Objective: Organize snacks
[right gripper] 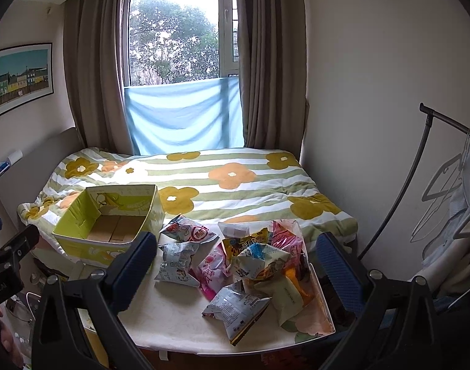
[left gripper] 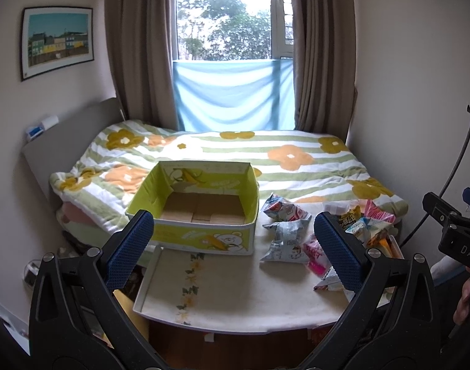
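While both hand-held grippers gape empty, snack packets crowd the table beside the box.

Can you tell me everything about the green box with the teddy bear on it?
The green box is an open cardboard carton, yellow-green, printed with a white bear and yellow corn. Its plain brown bottom shows and nothing is inside. It stands upright at the table's far left, near the flowered blanket. No snack or hand-held gripper touches it.
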Action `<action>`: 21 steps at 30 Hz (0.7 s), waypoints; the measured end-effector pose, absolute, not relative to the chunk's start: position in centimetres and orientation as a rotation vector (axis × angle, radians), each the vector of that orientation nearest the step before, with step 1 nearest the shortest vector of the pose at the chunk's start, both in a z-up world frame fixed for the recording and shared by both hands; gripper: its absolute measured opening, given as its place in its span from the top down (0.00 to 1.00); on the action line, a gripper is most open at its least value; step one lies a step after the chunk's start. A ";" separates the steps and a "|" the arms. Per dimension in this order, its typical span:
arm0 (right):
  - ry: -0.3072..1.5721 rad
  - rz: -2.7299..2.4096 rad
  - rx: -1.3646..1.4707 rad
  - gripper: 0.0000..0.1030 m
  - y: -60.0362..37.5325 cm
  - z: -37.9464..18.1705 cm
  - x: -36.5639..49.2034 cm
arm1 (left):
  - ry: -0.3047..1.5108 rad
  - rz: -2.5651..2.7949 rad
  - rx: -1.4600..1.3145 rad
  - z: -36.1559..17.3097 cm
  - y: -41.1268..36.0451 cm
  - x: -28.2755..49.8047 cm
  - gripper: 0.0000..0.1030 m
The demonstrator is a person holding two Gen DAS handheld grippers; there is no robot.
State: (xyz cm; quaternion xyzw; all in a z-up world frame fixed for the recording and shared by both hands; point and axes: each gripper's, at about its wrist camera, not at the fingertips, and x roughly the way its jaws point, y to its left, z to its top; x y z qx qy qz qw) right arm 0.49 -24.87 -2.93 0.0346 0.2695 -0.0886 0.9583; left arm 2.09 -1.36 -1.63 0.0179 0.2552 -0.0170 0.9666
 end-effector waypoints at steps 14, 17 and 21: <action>0.554 -0.163 0.065 0.00 -24.6 -3.2 0.7 | 0.516 -0.054 0.037 -1.6 -1.5 2.1 0.00; 0.553 -0.166 0.070 0.00 -24.7 -3.1 0.5 | 0.518 -0.058 0.041 -1.5 -1.7 2.1 0.00; 0.555 -0.170 0.069 0.00 -24.7 -3.0 0.7 | 0.522 -0.064 0.045 -1.6 -1.8 2.1 0.00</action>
